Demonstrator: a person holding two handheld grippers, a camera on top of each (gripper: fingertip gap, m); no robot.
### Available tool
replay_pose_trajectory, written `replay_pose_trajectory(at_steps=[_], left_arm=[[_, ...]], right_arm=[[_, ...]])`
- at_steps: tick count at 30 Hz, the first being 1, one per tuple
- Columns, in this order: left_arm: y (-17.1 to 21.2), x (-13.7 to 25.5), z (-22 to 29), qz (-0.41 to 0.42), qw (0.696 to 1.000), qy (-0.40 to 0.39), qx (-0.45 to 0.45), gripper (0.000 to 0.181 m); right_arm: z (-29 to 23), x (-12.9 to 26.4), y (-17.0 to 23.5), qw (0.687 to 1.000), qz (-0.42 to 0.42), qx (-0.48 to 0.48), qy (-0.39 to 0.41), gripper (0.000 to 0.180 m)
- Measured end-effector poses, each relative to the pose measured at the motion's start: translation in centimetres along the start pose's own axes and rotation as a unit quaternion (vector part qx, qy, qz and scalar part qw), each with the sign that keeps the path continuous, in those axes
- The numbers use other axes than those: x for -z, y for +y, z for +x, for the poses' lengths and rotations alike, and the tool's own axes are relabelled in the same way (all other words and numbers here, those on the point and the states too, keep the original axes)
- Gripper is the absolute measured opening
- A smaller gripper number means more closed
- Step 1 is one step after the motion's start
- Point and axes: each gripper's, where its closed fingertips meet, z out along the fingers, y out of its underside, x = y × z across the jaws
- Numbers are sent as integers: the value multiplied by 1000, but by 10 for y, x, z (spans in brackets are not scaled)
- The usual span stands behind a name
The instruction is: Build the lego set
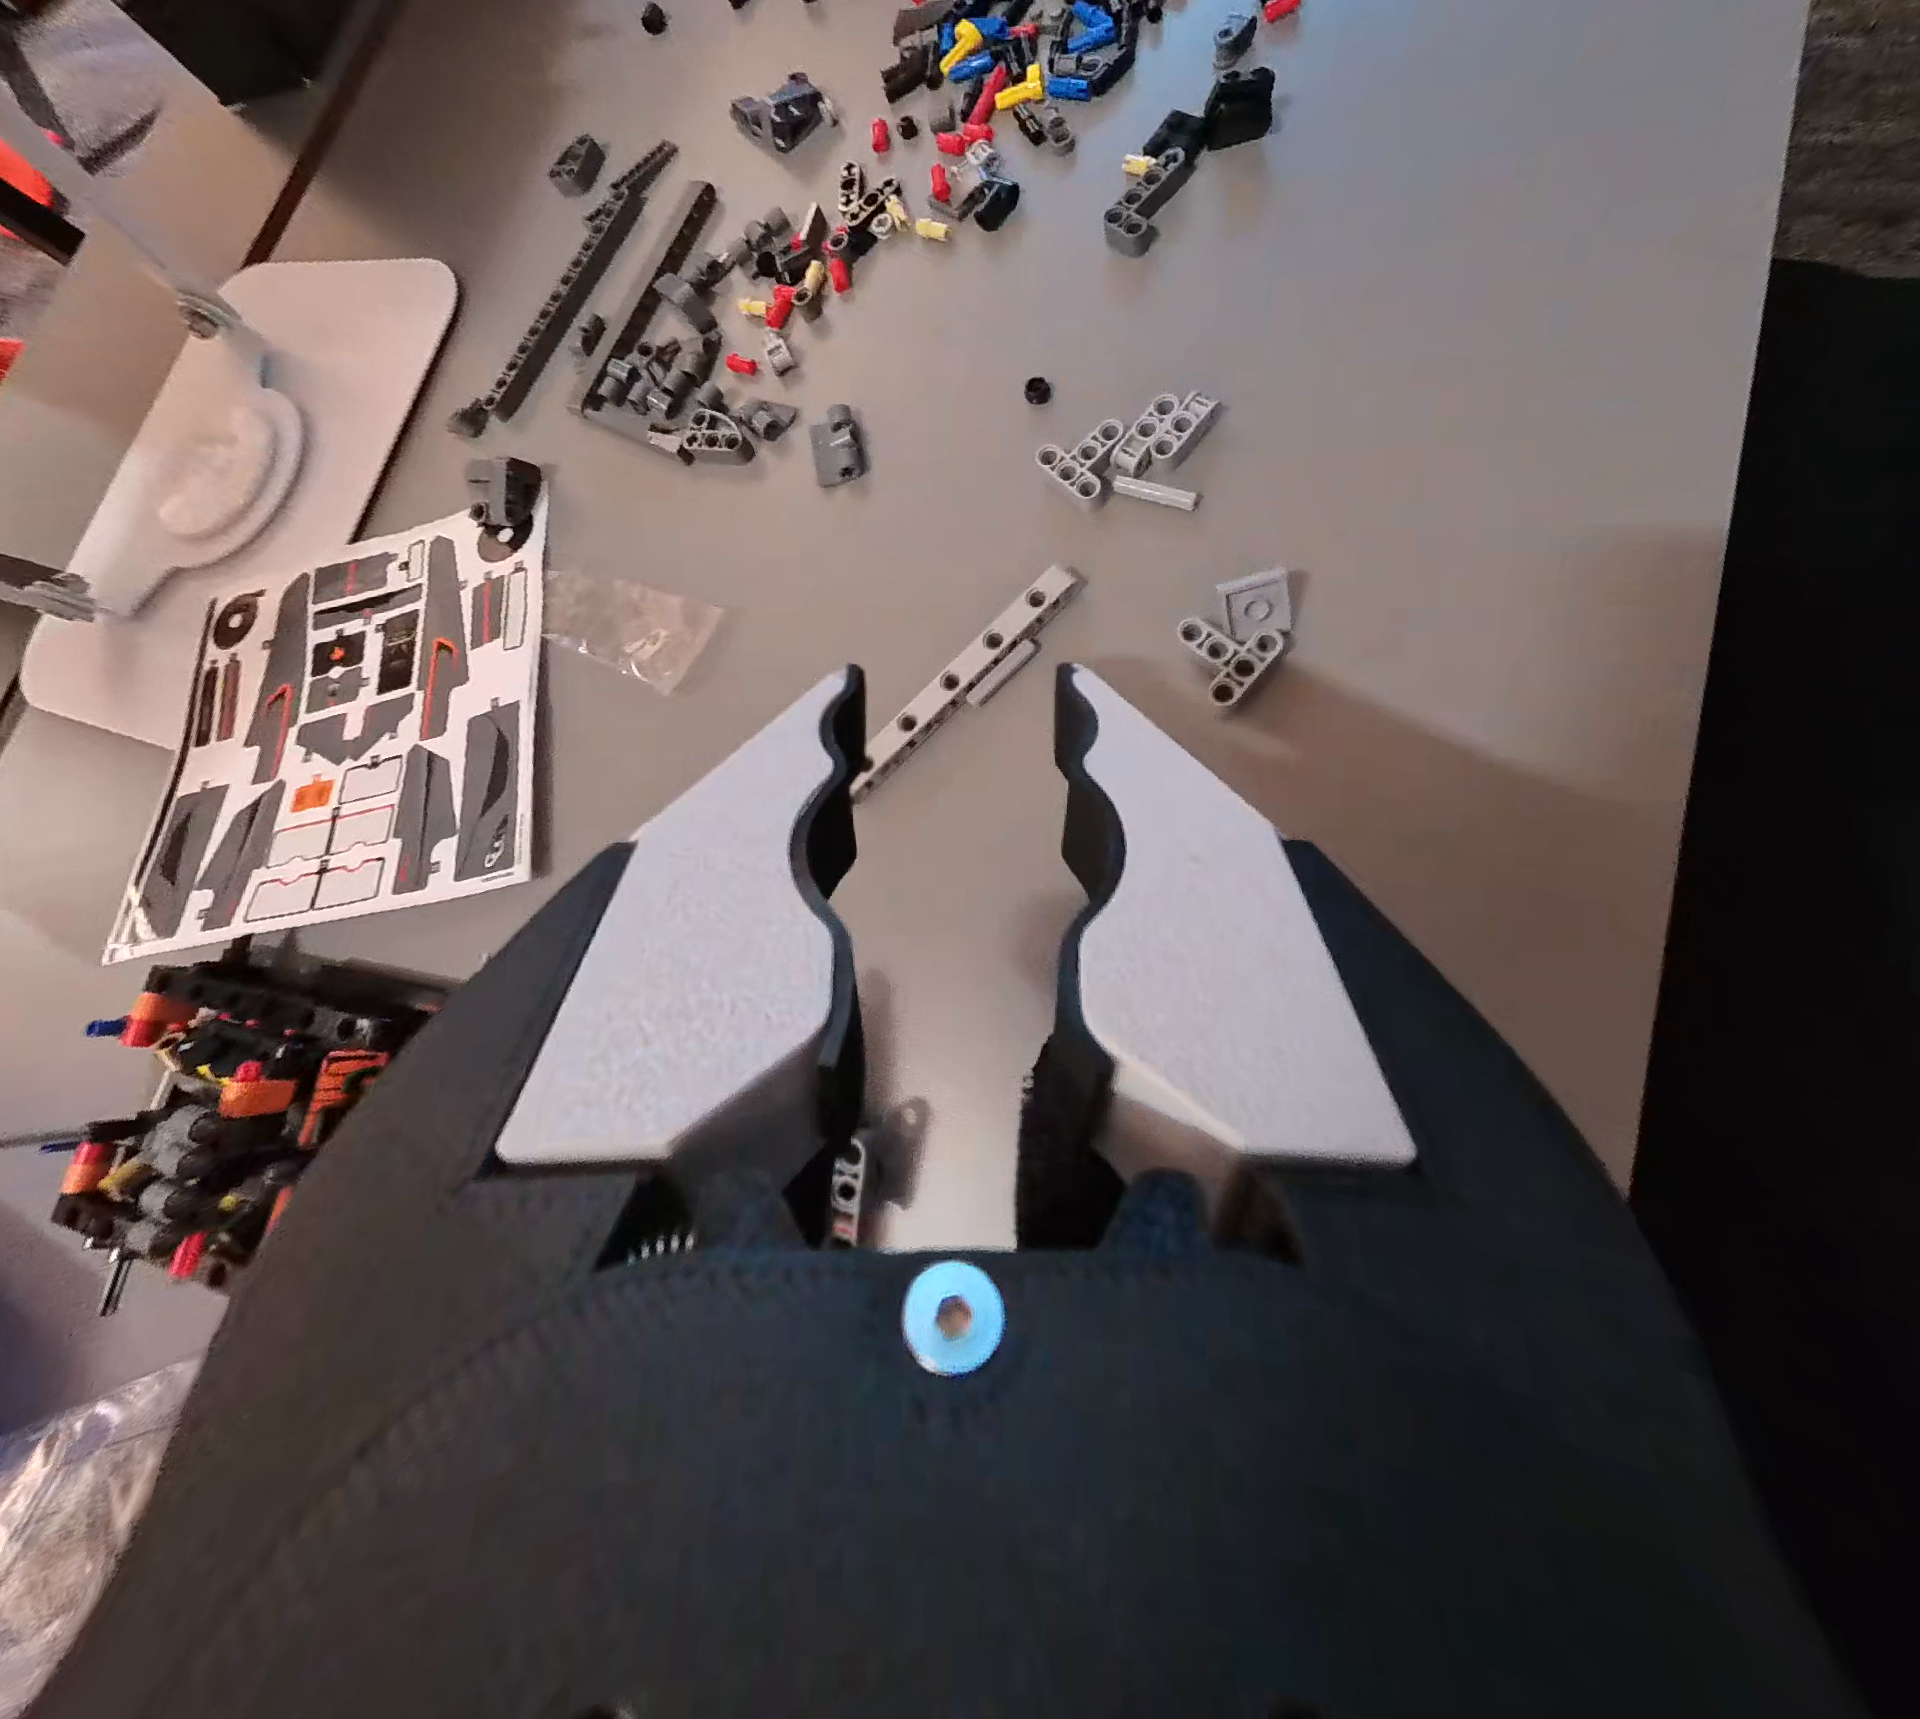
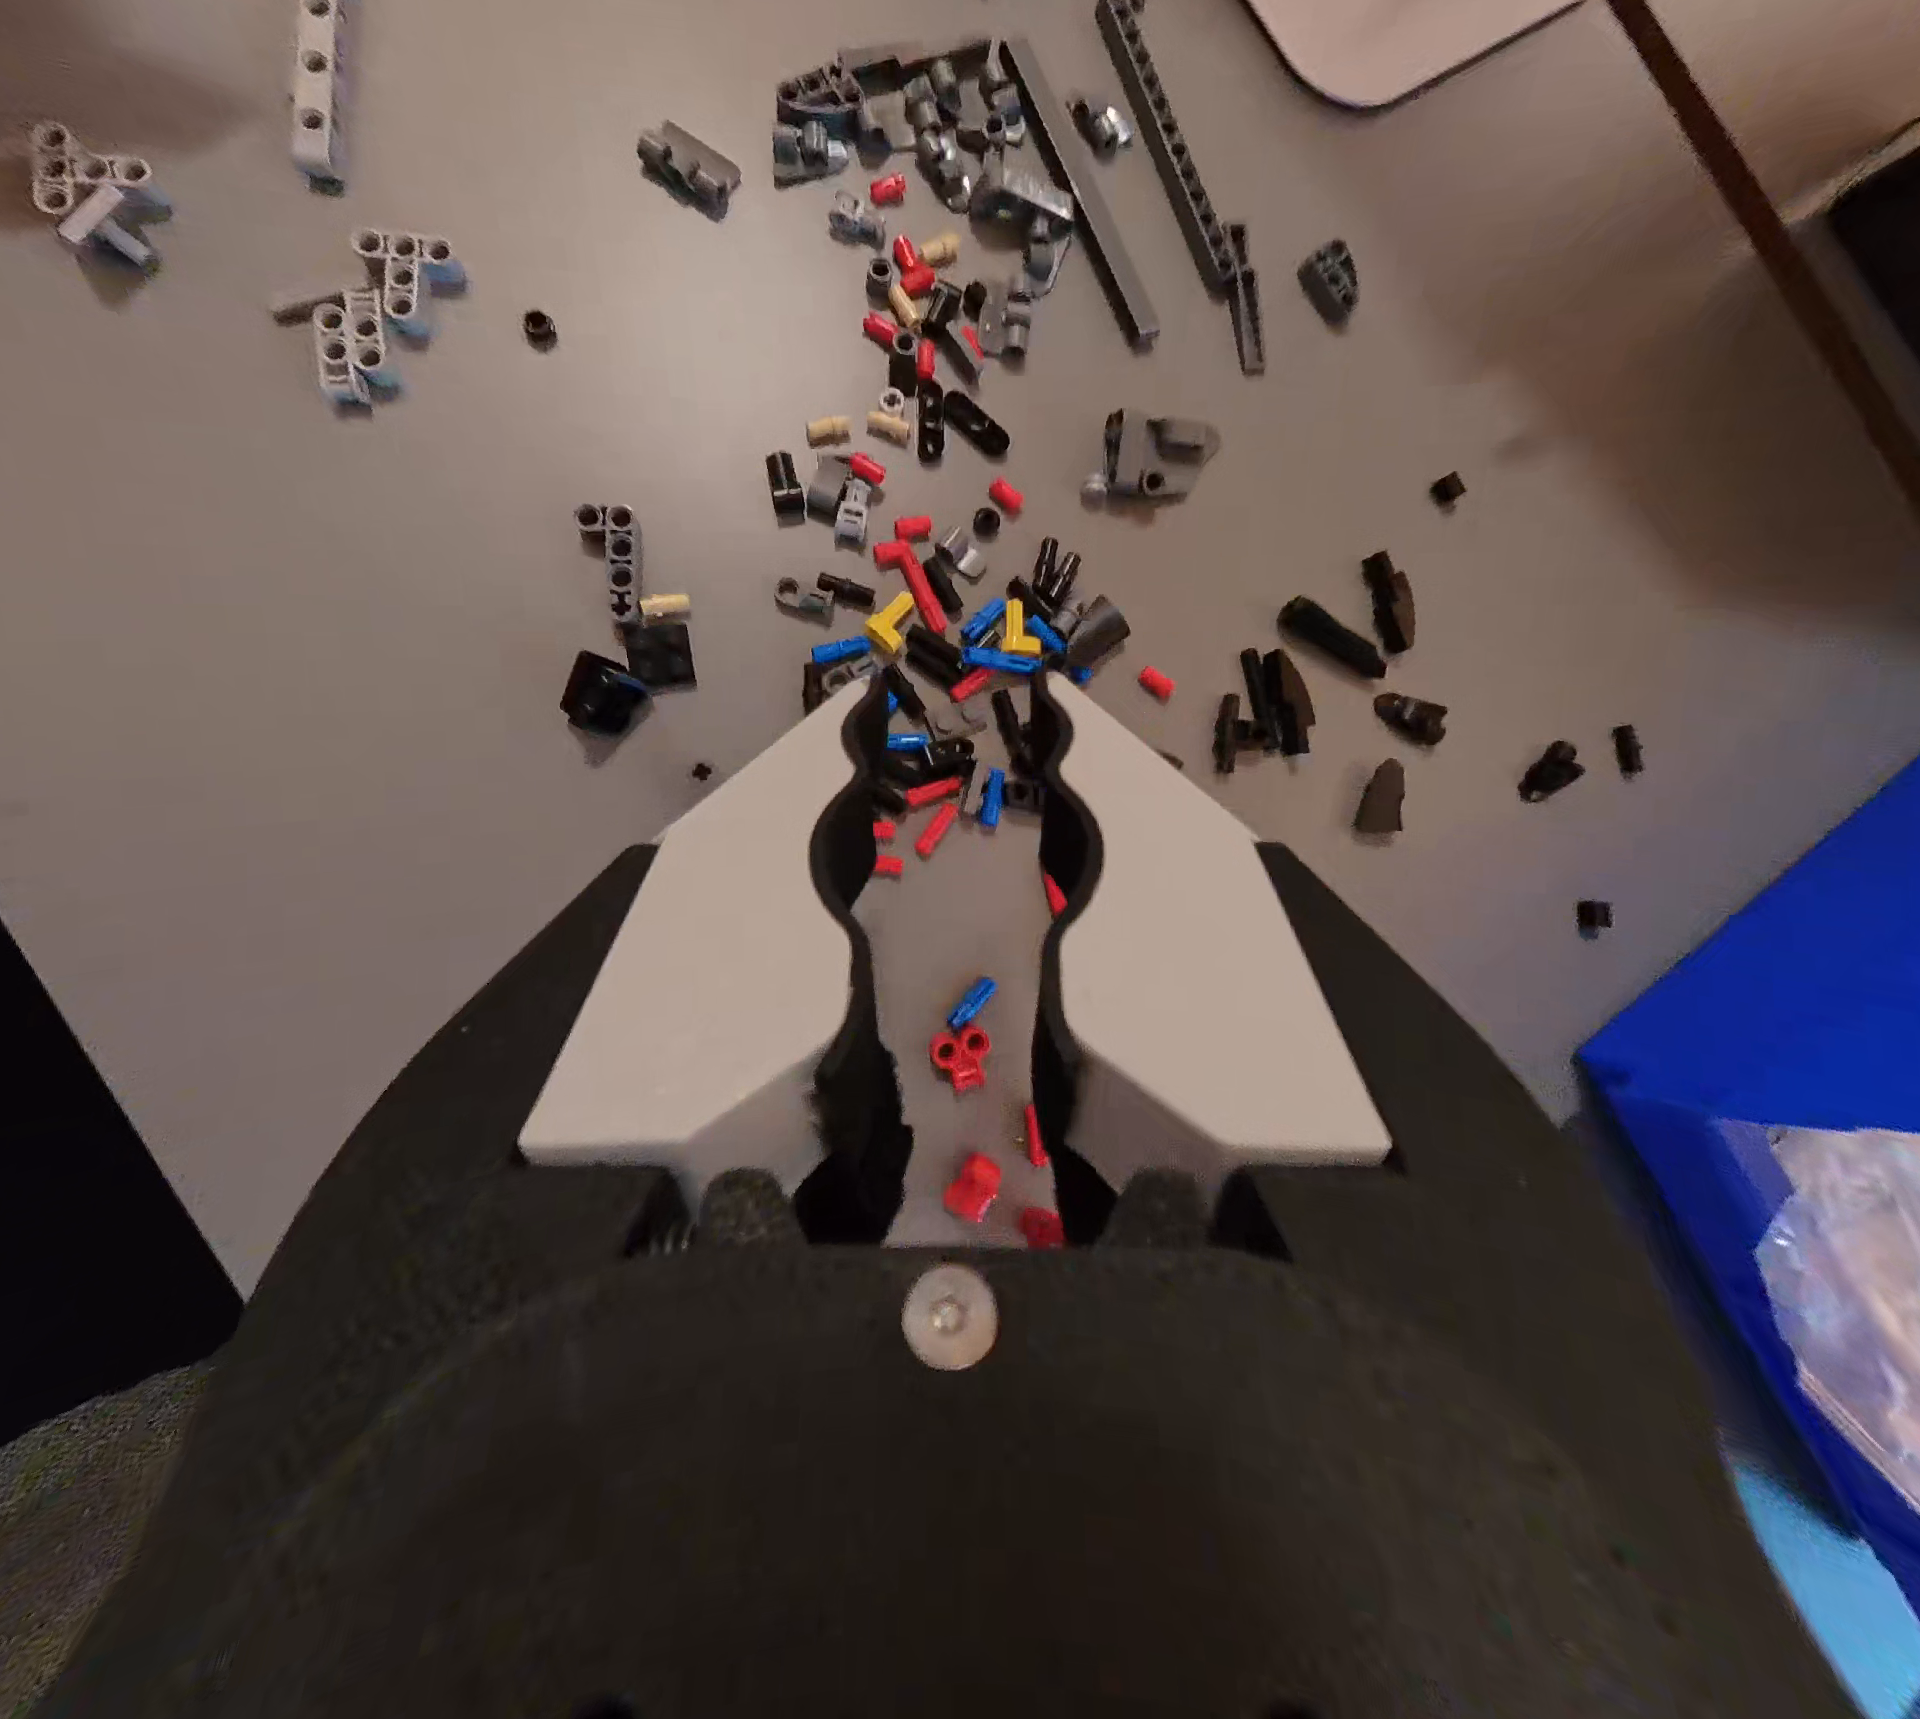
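Right gripper (image 2: 956, 682), jaws apart and empty, hovers over mixed pin pile (image 2: 956, 630) on bench (image 2: 312, 630); left gripper (image 1: 961, 682), jaws apart, above light grey beam (image 1: 966, 682). Part-picking stage likely; half-built model (image 1: 208, 1119) waits beside sticker sheet (image 1: 343, 734). Next: single out one piece, close precisely.

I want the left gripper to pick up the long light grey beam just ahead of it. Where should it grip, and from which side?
Grip the grey beam across its narrow width near the middle, coming from above. It lies flat and diagonal on the table, so the open left gripper would probably need turning until its fingers straddle the long sides.
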Motion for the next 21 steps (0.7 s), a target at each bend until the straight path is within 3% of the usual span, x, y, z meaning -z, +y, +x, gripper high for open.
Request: replay_pose_trajectory(at_steps=[9,13,17,21], left_arm=[[5,-17,26,-12,1000,18,5,32],[9,-22,33,-14,1000,18,5,33],[10,-21,32,-9,1000,18,10,34],[7,-26,36,1,999,34,20,33]], right_arm=[[-5,-35,-5,999,-15,19,-32,23],[13,-15,-2,1000,-19,13,-7,20],[20,11,28,999,-43,-3,-6,19],[4,10,46,999,-48,-5,-24,20]])
